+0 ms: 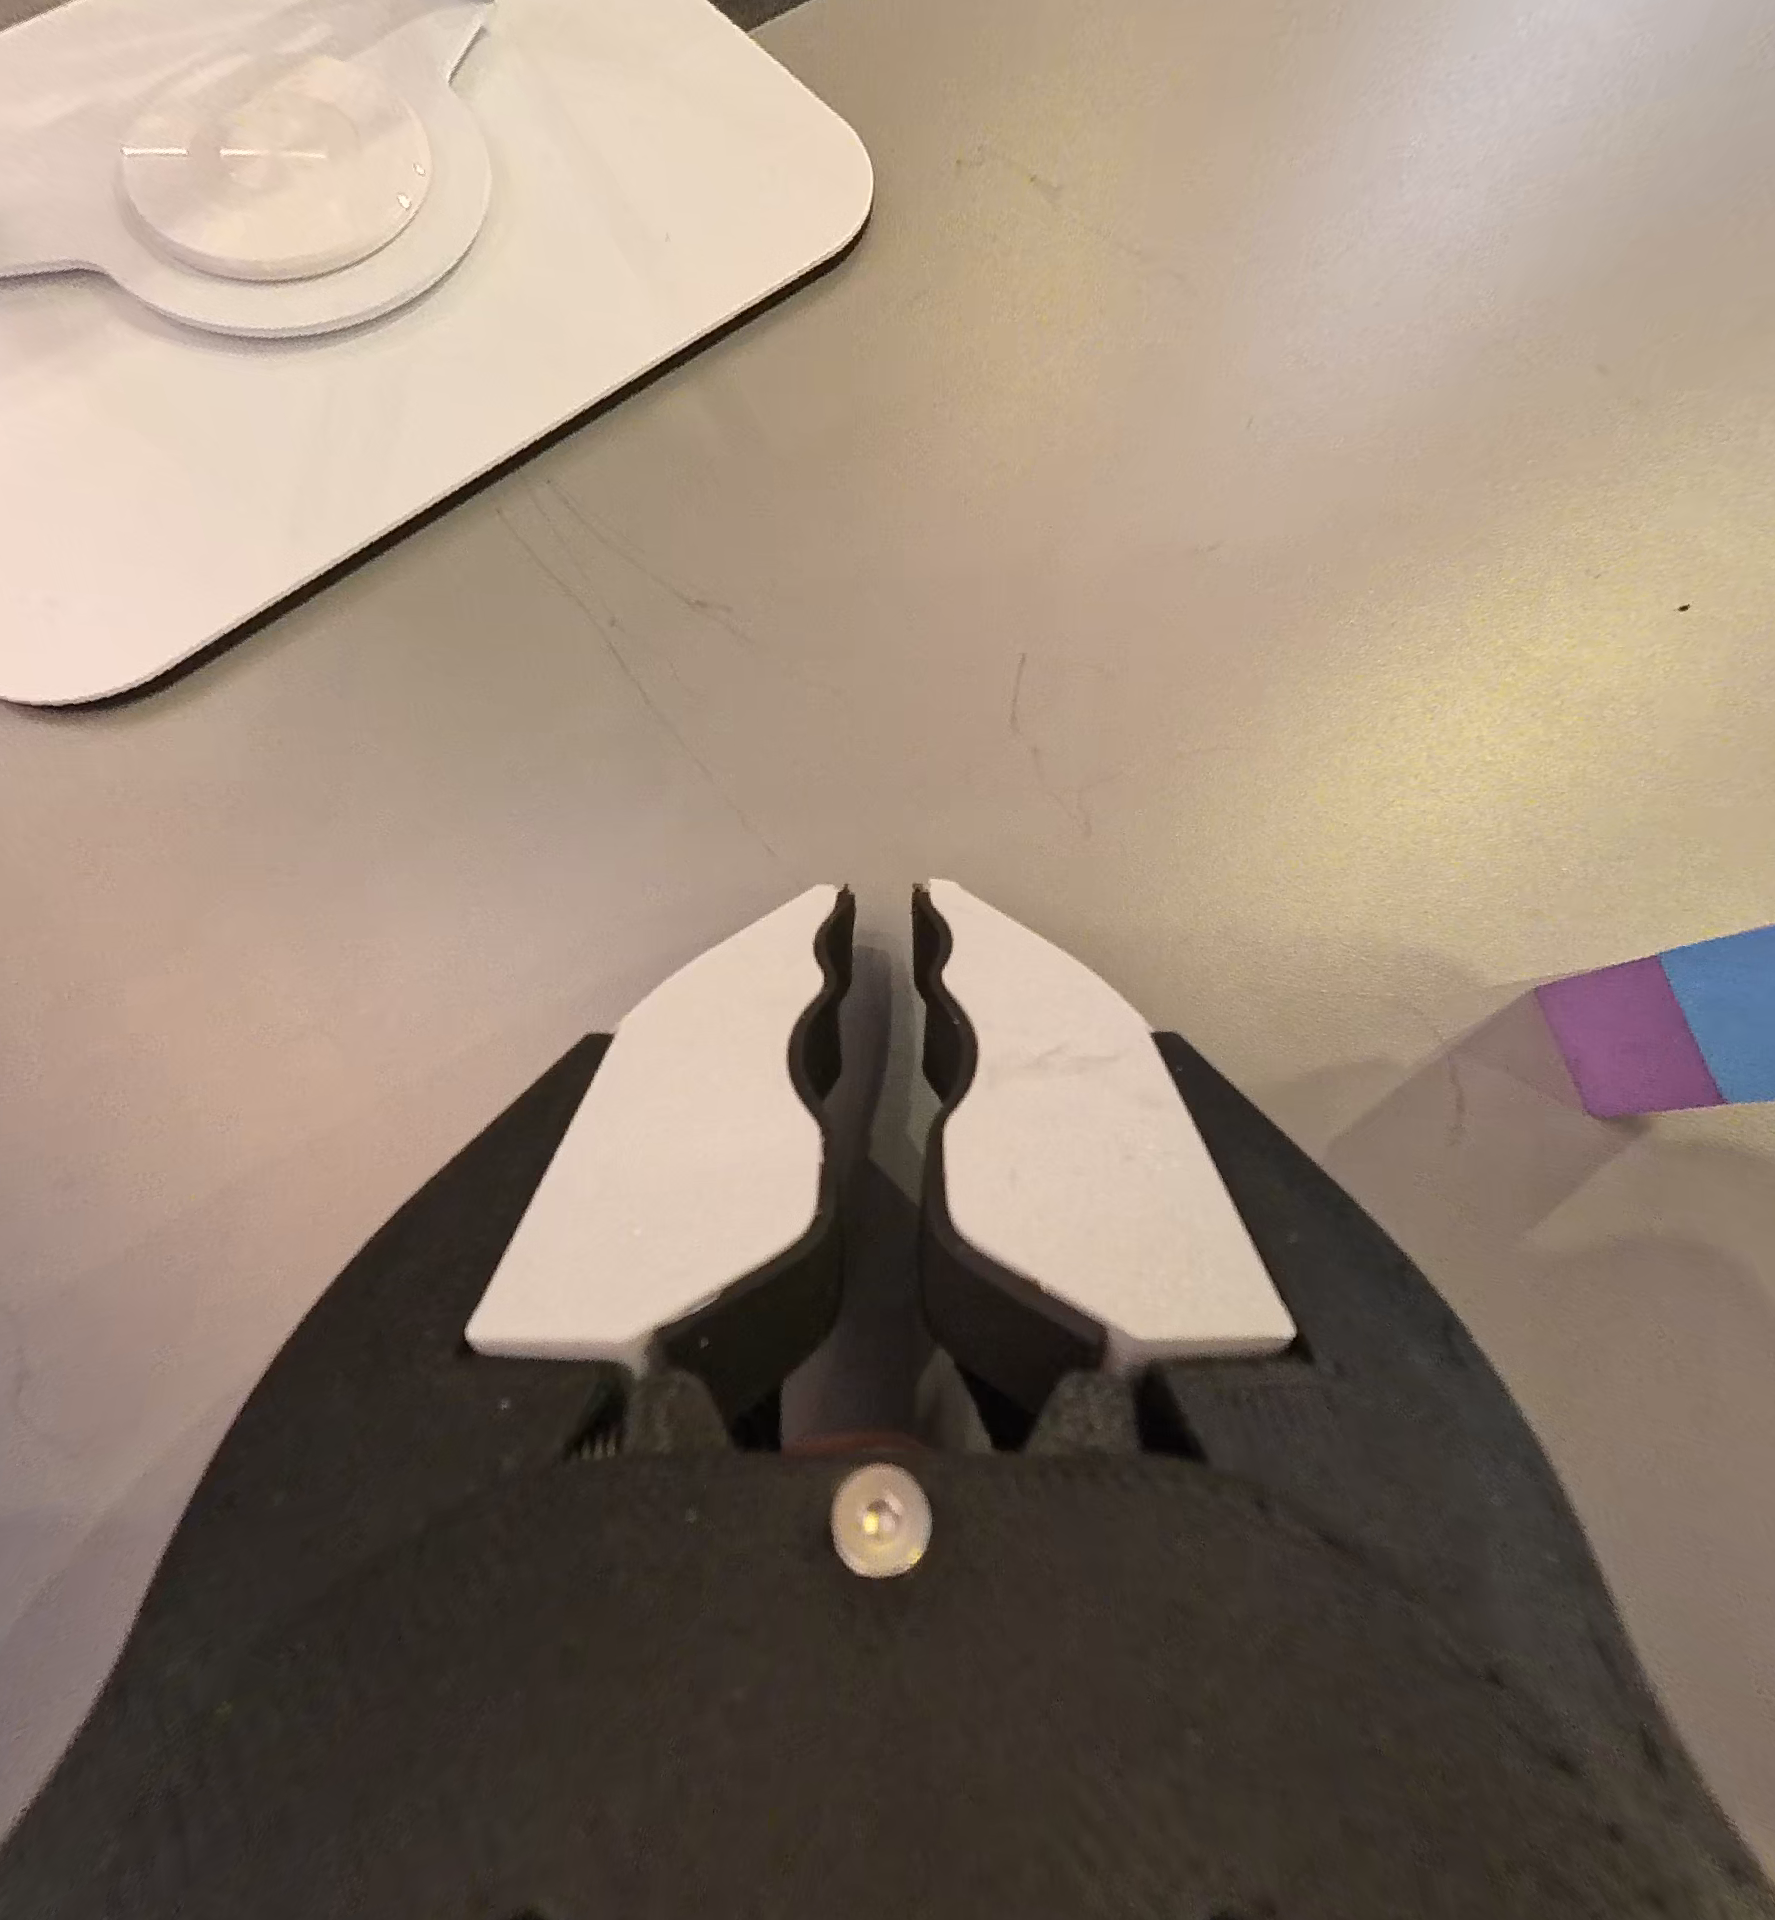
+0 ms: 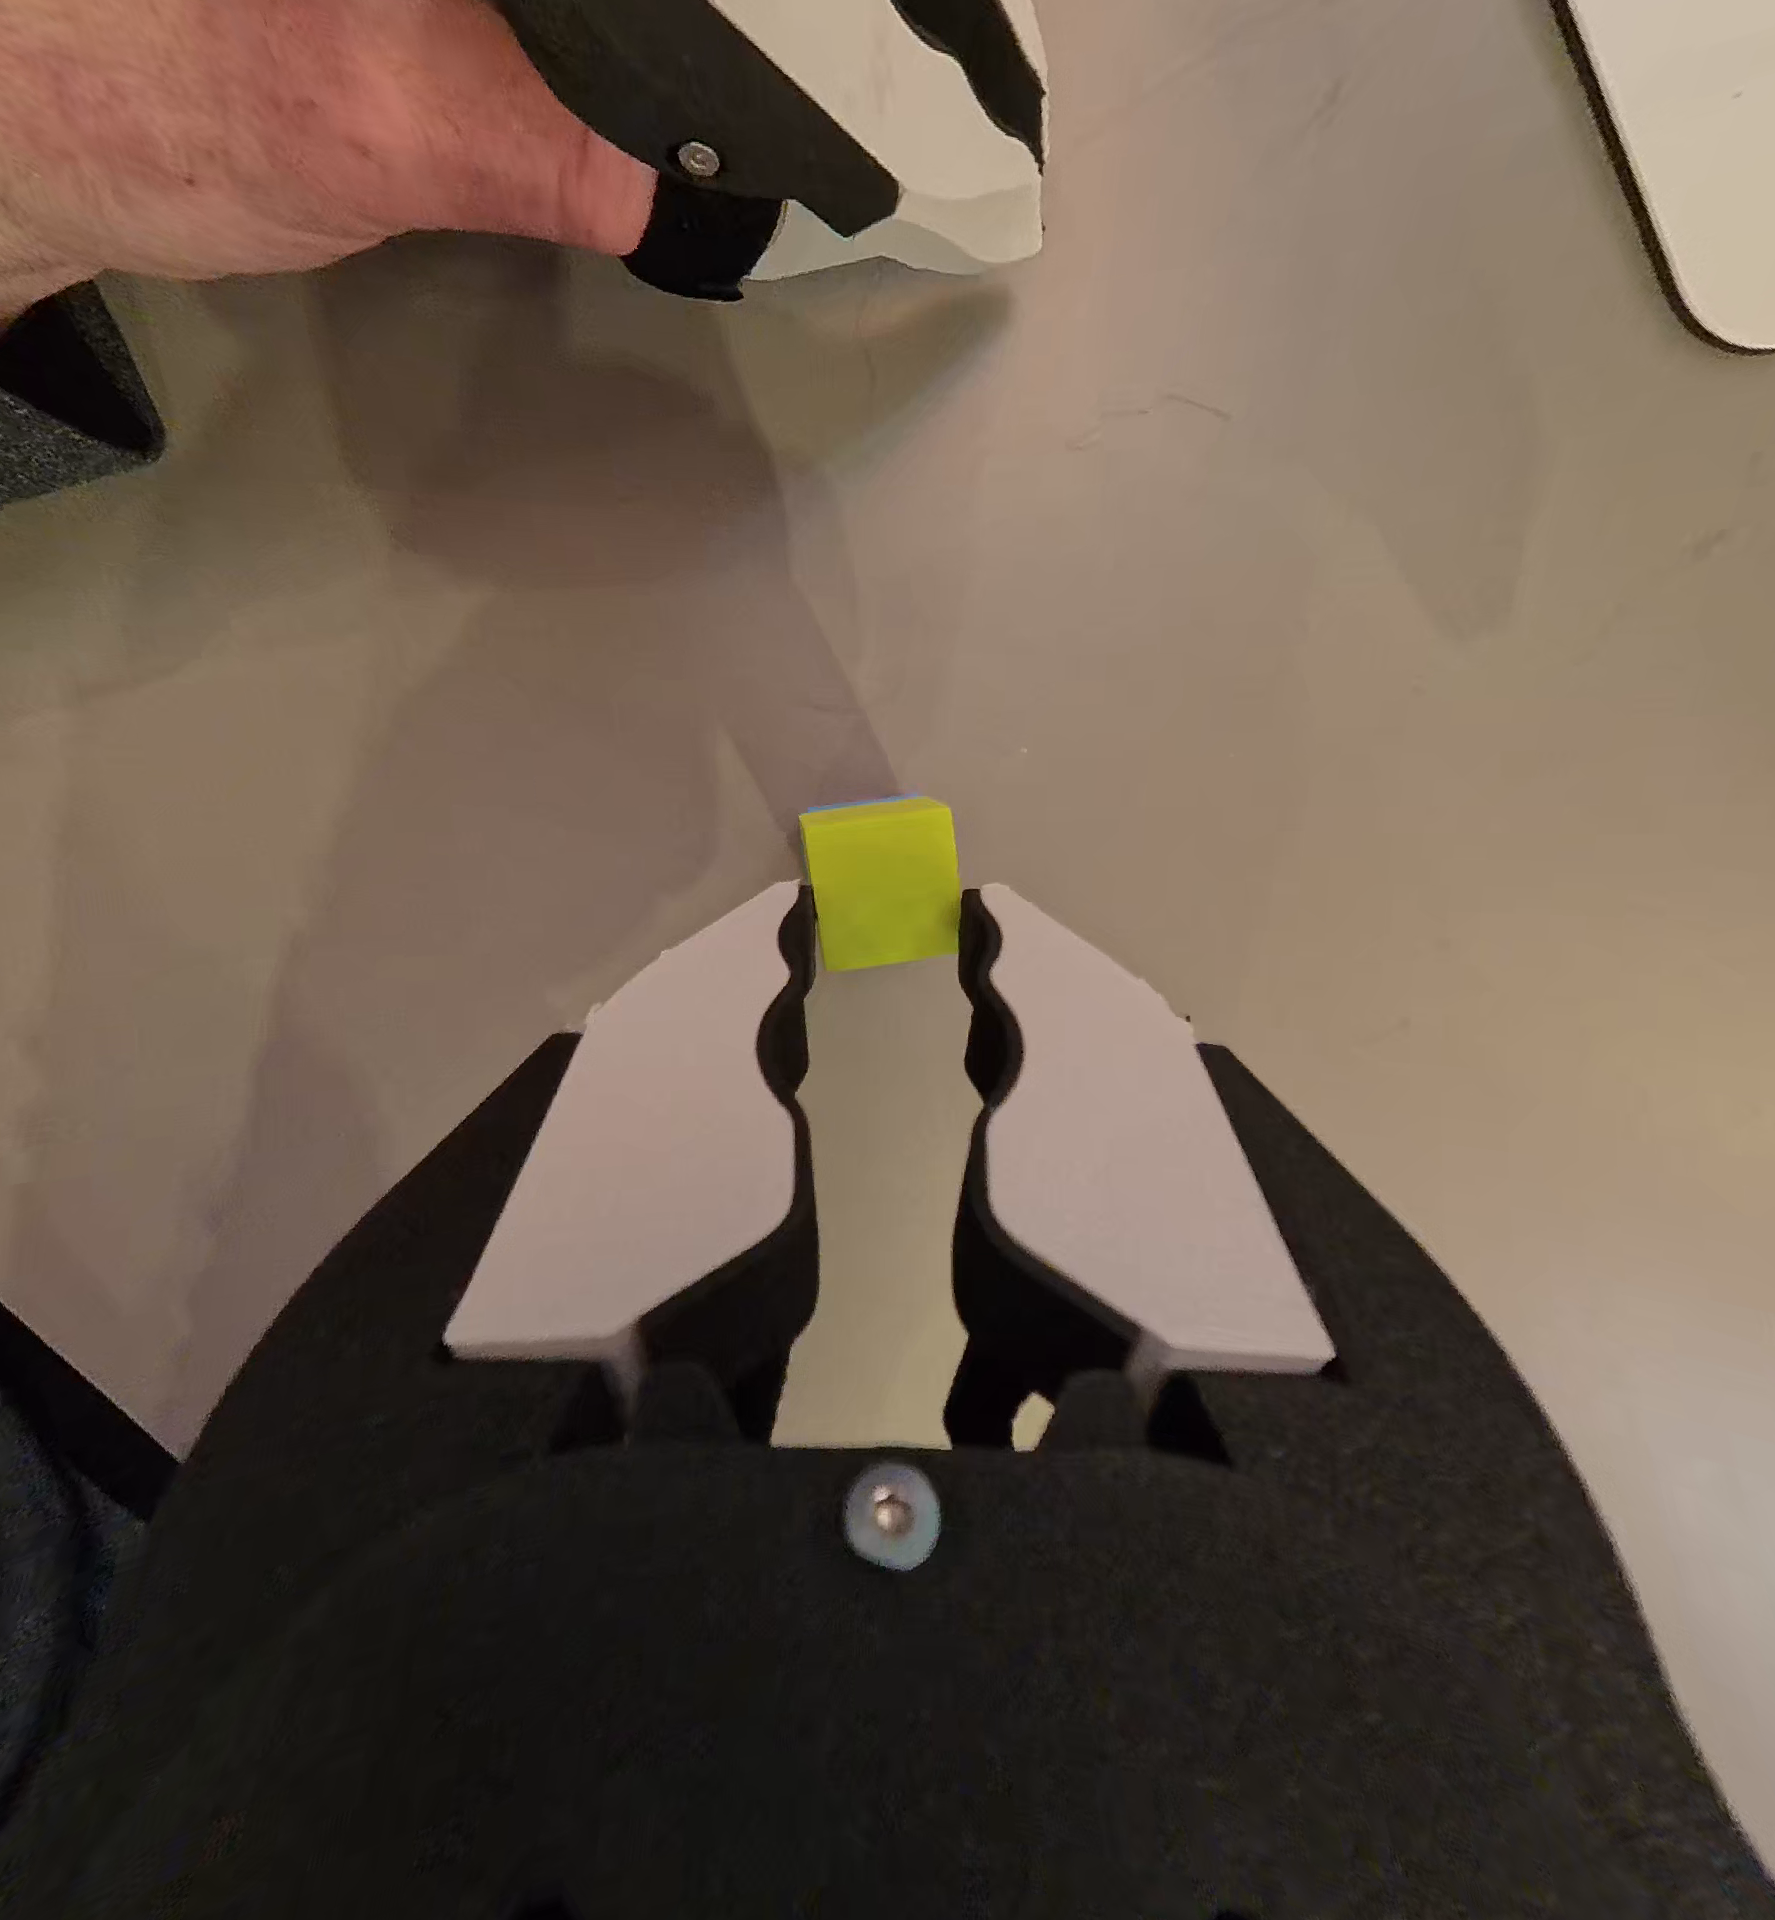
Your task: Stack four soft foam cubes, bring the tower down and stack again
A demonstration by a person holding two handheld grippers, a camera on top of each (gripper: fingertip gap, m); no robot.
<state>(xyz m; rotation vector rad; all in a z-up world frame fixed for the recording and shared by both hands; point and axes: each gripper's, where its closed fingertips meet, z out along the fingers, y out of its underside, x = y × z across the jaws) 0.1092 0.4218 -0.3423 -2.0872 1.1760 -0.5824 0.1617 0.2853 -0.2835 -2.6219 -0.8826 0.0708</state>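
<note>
Stacking is the step in hand, we judge: a purple cube (image 1: 1615, 1049) and a blue cube (image 1: 1761, 1013) sit one against the other at the right edge of the left wrist view, seemingly a tower seen from above. Our left tongs (image 1: 880, 891) hover over bare counter (image 1: 1174, 468) near a white pad (image 1: 239, 416), narrowly parted and holding nothing. Our right tongs (image 2: 884, 894) clamp a yellow-green cube (image 2: 881, 888), both dark pads pressing its sides, with a sliver of blue showing just beyond it. Next we likely need to align it squarely, lower gently and release without squeezing the foam askew.
</note>
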